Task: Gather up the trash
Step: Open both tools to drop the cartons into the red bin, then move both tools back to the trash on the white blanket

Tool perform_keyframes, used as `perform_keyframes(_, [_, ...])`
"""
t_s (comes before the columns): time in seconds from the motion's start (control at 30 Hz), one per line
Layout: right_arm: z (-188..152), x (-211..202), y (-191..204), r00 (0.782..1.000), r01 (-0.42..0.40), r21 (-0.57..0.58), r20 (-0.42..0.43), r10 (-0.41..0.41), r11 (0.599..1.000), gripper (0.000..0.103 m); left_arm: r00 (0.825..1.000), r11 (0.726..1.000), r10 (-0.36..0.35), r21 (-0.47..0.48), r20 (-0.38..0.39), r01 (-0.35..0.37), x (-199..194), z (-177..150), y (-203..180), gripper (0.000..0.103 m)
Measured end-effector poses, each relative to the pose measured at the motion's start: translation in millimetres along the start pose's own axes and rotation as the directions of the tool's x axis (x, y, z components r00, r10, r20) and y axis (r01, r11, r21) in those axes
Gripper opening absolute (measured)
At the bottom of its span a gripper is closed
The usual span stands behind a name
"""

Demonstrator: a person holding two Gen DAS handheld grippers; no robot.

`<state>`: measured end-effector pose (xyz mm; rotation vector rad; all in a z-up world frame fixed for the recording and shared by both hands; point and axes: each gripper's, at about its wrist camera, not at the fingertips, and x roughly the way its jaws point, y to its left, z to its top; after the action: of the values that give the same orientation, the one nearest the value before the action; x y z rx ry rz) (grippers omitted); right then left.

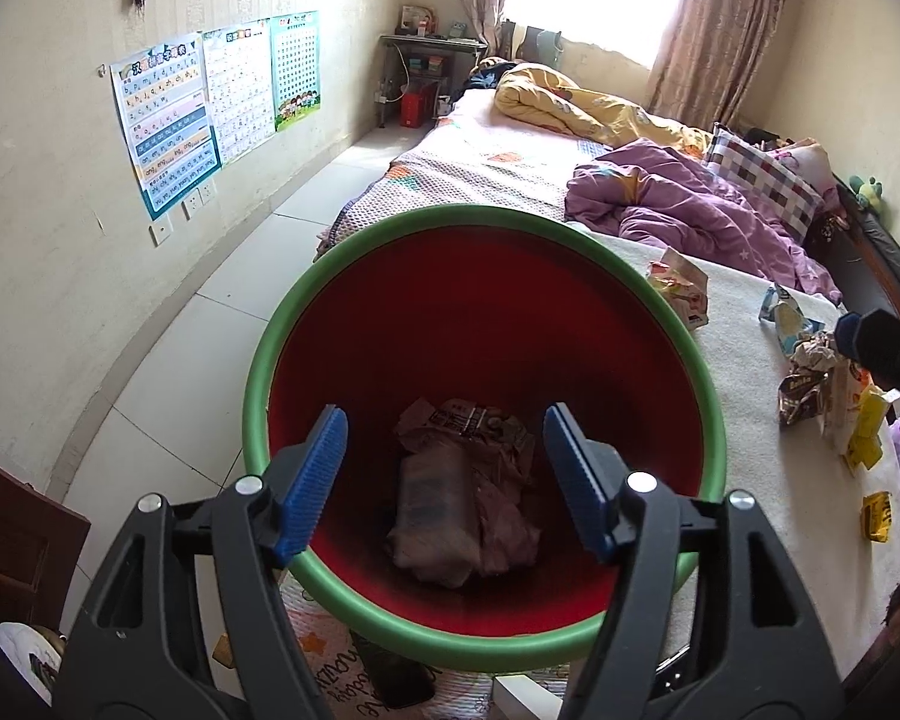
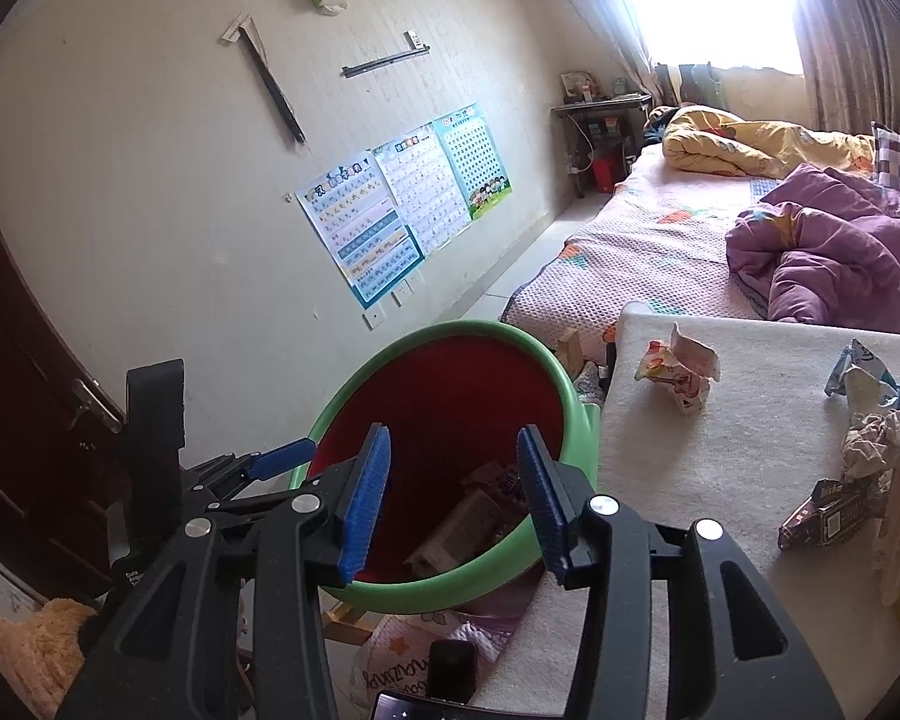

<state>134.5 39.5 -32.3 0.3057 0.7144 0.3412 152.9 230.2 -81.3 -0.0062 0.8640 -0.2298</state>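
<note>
Both grippers hang over the bin [image 1: 480, 360], left gripper [image 1: 444, 480] and right gripper [image 2: 453, 498] alike spread wide with nothing between their blue pads. Crumpled wrappers [image 1: 468, 492] lie at the bin's red bottom. More trash [image 2: 681, 375] is scattered on the white mat [image 2: 720, 462] just beside it.

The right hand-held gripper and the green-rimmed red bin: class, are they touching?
Cannot tell. In the right wrist view the open right hand-held gripper overlaps the green-rimmed red bin, showing neither contact nor gap; the left wrist view shows one fingertip, away from the bin.
</note>
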Motion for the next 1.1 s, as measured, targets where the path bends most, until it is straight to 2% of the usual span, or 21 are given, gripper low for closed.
perform_keyframes(0.17, [-9.7, -17.9, -9.3, 0.999, 0.039, -0.003, 0.006, -0.039, 0.999, 0.044, 1.000, 1.000, 0.009, 0.006, 0.005, -0.009, -3.7, -2.2, -5.0, 0.066])
perform_keyframes(0.3, [-22.0, -34.1, -30.7, 0.997, 0.079, 0.039, 0.004, -0.079, 0.996, 0.045, 0.999, 1.000, 0.022, 0.003, 0.042, -0.022, -13.5, -3.7, -12.1, 0.066])
perform_keyframes(0.47, [-37.6, -58.7, -59.9, 0.990, 0.137, 0.073, 0.010, -0.138, 0.988, 0.046, 0.993, 1.000, 0.017, 0.009, 0.118, -0.018, -34.0, -0.7, -37.1, 0.066])
perform_keyframes(0.6, [-54.3, -82.6, -87.4, 0.982, 0.188, 0.090, 0.004, -0.189, 0.978, 0.046, 0.989, 1.000, 0.002, 0.026, 0.149, -0.006, -46.6, -1.9, -65.7, 0.066])
perform_keyframes(0.73, [-76.6, -109.5, -121.6, 0.967, 0.253, 0.116, -0.016, -0.253, 0.961, 0.050, 0.992, 0.999, -0.013, 0.047, 0.126, 0.007, -45.5, -5.8, -98.2, 0.066])
perform_keyframes(0.9, [-106.3, -148.1, -173.3, 0.937, 0.350, 0.157, -0.054, -0.345, 0.924, 0.051, 0.996, 0.998, -0.039, 0.060, 0.081, 0.034, -38.5, -20.1, -140.1, 0.066])
perform_keyframes(1.1, [-133.3, -173.9, -223.2, 0.926, 0.376, 0.198, -0.123, -0.358, 0.905, 0.054, 0.996, 0.993, -0.077, 0.091, 0.042, 0.073, -29.4, -33.2, -198.9, 0.066])
